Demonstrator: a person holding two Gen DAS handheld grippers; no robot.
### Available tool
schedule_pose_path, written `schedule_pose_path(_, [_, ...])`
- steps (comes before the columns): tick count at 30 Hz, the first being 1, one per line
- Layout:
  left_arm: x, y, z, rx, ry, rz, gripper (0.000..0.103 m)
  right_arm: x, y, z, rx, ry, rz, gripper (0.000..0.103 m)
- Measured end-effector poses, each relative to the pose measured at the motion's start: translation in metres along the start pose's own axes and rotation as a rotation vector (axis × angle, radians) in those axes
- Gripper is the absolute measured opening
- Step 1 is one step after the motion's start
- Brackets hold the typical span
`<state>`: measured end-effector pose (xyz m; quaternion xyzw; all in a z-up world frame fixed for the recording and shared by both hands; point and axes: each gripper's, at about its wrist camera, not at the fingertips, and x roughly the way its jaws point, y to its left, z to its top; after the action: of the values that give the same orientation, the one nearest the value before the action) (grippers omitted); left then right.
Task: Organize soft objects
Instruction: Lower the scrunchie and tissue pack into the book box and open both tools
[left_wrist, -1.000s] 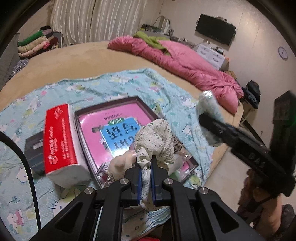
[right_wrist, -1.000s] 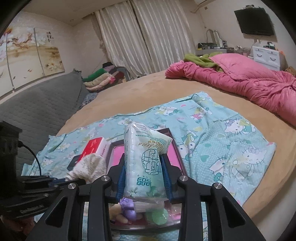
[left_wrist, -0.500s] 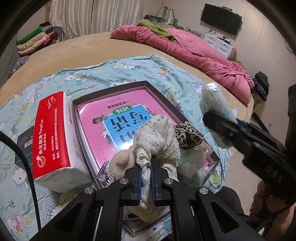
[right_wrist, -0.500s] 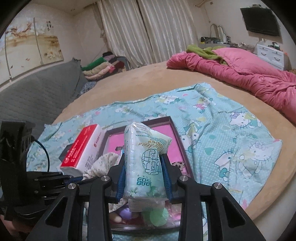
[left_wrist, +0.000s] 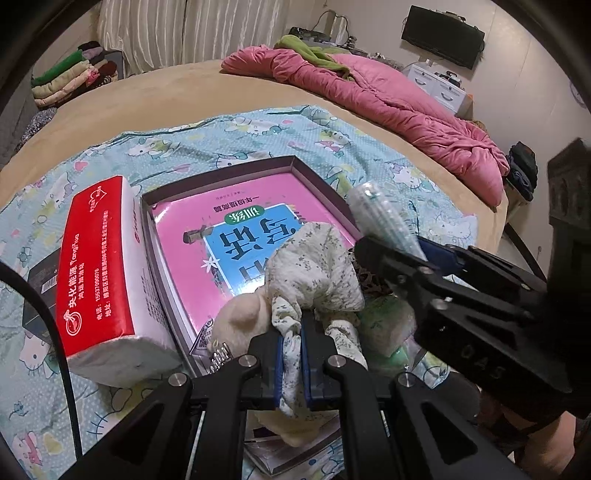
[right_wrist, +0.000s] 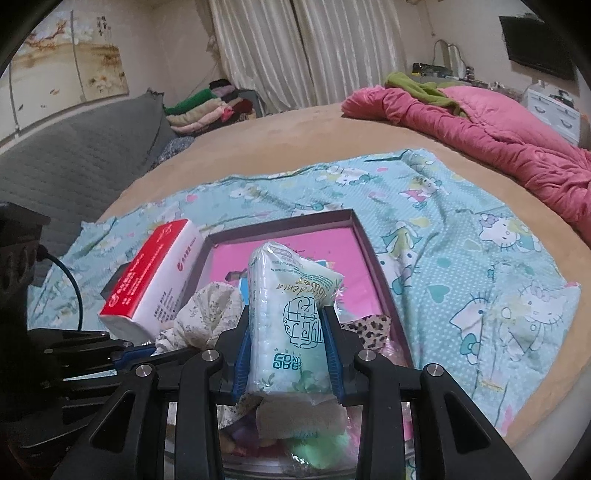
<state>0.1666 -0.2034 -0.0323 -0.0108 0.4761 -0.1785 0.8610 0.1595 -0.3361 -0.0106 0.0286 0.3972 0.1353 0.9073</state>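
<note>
— Soft things first: what have you got in each tool?

— My left gripper (left_wrist: 291, 354) is clamped tight on a cream floral-print cloth bundle (left_wrist: 314, 269), the fabric pinched between the blue pads with its puffed end standing up above the fingertips. My right gripper (right_wrist: 288, 350) is closed around a pale green plastic pack of cotton pads (right_wrist: 291, 314), held upright between its jaws. From the left wrist view I see that same pack sticking up out of the right gripper (left_wrist: 424, 273), just beside my cloth.

— And below them?

— Both hang over the near end of a shallow dark-rimmed box (left_wrist: 317, 177) with a pink and blue printed book cover (left_wrist: 236, 236) lying inside. Under the cloth sits a cream plush lump (left_wrist: 240, 317); a leopard-print fabric piece (right_wrist: 369, 328) and a mint-green soft item (right_wrist: 317, 450) lie at the box's near edge.

— Anything beside the box?

— A red and white pack of tissues (left_wrist: 99, 273) rests against its left wall, partly over a flat black box (left_wrist: 40, 280). Everything sits on a light blue cartoon-cat sheet (right_wrist: 461, 258) spread over a tan round bed (left_wrist: 166, 92), with a rumpled pink quilt (left_wrist: 388, 96) well apart at the far side.
</note>
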Motion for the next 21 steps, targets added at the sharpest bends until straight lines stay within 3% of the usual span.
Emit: schedule_pose_path(21, [0.005,0.004,0.000,-0.010,0.005,0.003,0.008,0.022,0.004,-0.006,-0.010,0.039,0.011,0.038])
